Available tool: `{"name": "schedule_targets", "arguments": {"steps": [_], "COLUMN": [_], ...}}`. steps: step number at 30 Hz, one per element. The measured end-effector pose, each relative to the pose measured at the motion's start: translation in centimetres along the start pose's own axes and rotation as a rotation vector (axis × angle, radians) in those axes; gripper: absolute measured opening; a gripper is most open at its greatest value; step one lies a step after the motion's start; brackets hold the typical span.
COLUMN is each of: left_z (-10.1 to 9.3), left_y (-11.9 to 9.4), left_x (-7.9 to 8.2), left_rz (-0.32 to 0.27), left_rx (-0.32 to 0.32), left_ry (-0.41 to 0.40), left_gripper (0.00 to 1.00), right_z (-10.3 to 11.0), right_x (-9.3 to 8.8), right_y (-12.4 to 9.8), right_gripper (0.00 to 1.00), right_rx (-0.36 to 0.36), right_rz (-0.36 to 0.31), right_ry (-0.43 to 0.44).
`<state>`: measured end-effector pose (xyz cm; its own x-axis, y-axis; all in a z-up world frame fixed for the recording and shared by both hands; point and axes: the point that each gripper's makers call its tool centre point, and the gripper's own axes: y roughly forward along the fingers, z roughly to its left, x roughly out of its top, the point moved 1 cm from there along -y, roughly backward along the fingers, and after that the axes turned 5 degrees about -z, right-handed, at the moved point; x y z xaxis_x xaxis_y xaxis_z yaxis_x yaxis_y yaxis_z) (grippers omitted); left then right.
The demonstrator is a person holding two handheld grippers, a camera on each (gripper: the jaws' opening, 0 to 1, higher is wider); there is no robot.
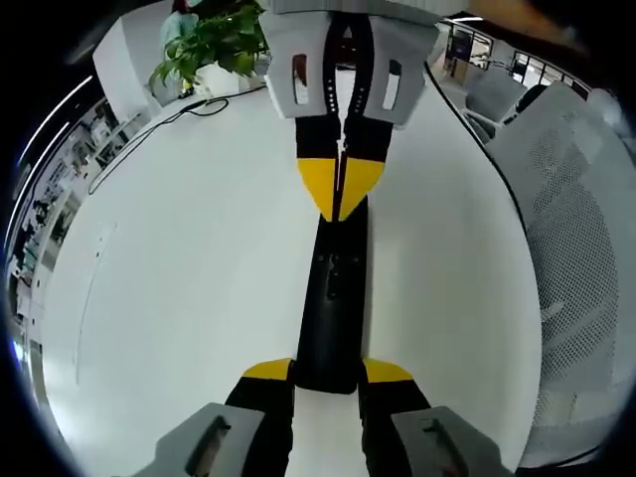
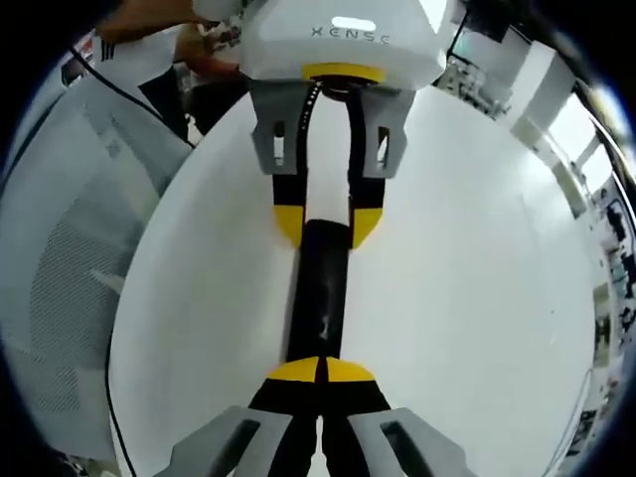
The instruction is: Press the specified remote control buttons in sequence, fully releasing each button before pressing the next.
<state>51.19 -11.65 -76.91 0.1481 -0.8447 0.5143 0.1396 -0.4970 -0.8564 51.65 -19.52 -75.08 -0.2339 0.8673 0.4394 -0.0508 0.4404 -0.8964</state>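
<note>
A slim black remote control (image 1: 333,298) lies lengthwise on the white table (image 1: 199,278). In the left gripper view, my left gripper (image 1: 328,370) is shut on the remote's near end, one yellow tip on each side. My right gripper (image 1: 340,189) comes in from the top, its yellow tips shut together and resting on the remote's far end. In the right gripper view, the right gripper (image 2: 320,371) has its tips closed on top of the remote (image 2: 323,288). The left gripper (image 2: 326,224) clasps the opposite end. The buttons are too dark to make out.
A potted green plant (image 1: 214,40) and a black cable (image 1: 149,129) sit at the table's far left. Grey mesh office chairs (image 1: 576,248) stand beside the curved table edge, one also in the right gripper view (image 2: 70,268). A person's arm (image 2: 149,40) shows behind.
</note>
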Motion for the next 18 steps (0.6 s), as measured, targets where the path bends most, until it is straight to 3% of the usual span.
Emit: {"name": "schedule_targets", "arguments": {"steps": [18], "left_z": [-0.05], "left_y": [0.06], "left_x": [0.03], "left_rz": [-0.008], "left_rx": [0.003], "left_ry": [-0.002], "left_gripper": [0.24], "right_z": [0.41], "right_x": [-0.13], "right_y": [0.78], "right_gripper": [0.0], "right_rx": [0.022], "right_rz": [0.014], "right_ry": [-0.007]}}
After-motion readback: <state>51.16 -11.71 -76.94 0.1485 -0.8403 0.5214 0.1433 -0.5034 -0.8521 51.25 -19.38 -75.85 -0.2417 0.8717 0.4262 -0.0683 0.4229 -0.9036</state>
